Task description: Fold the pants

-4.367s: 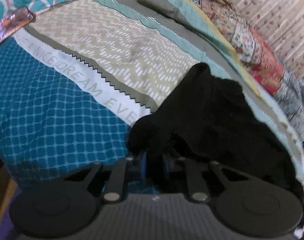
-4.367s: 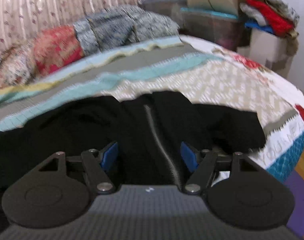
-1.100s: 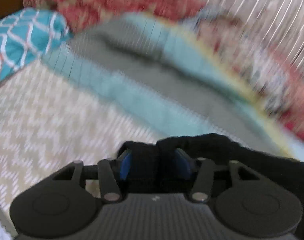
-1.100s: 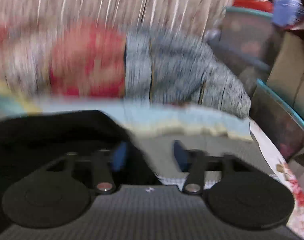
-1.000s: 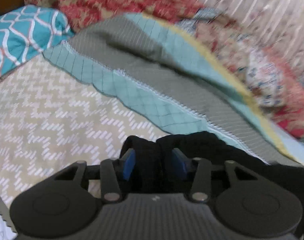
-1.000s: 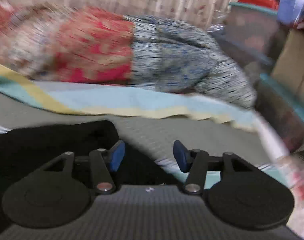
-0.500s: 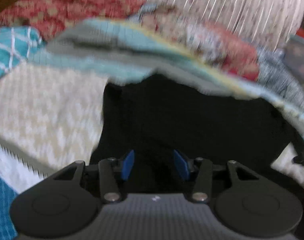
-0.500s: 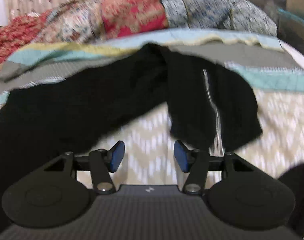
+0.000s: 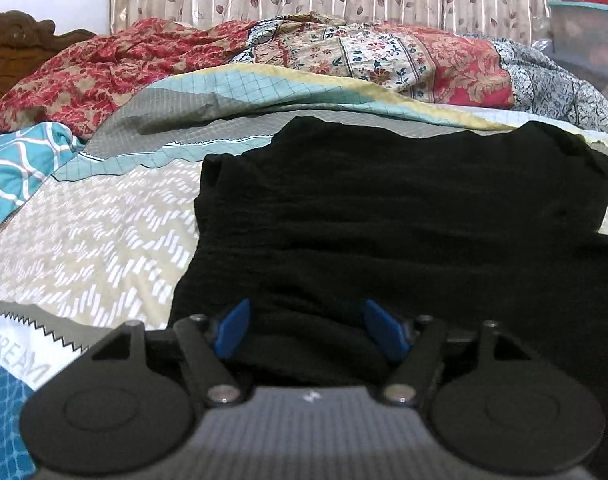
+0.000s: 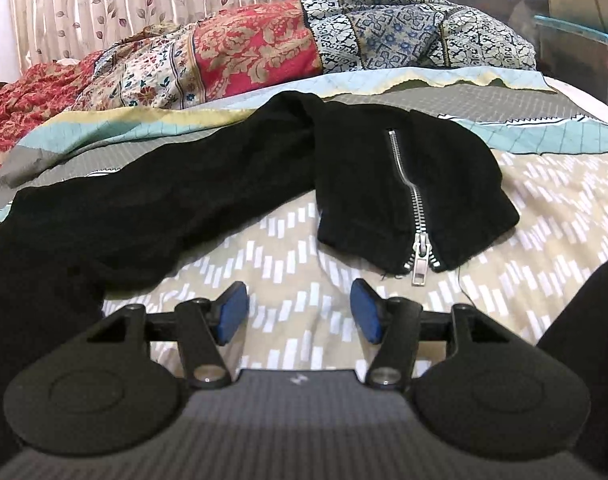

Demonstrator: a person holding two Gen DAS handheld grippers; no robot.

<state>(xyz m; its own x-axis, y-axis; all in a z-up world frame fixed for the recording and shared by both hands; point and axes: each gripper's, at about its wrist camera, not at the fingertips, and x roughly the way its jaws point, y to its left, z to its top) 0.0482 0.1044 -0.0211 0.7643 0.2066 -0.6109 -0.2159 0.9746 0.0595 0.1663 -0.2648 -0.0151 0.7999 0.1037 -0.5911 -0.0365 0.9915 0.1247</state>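
- The black pants (image 9: 404,216) lie spread across the patchwork bedspread (image 9: 104,232) on the bed, in front of a rumpled red floral quilt (image 9: 384,52).
- My left gripper (image 9: 306,330) has just been widening its jaws; a fold of the pants sits between the blue pads (image 9: 232,328), which stand clear of the cloth.
- My right gripper (image 10: 300,312) has its jaws parted and has just been widening them, with only bedspread between them.
- A silver zipper (image 10: 410,200) runs down the pants just beyond my right gripper.
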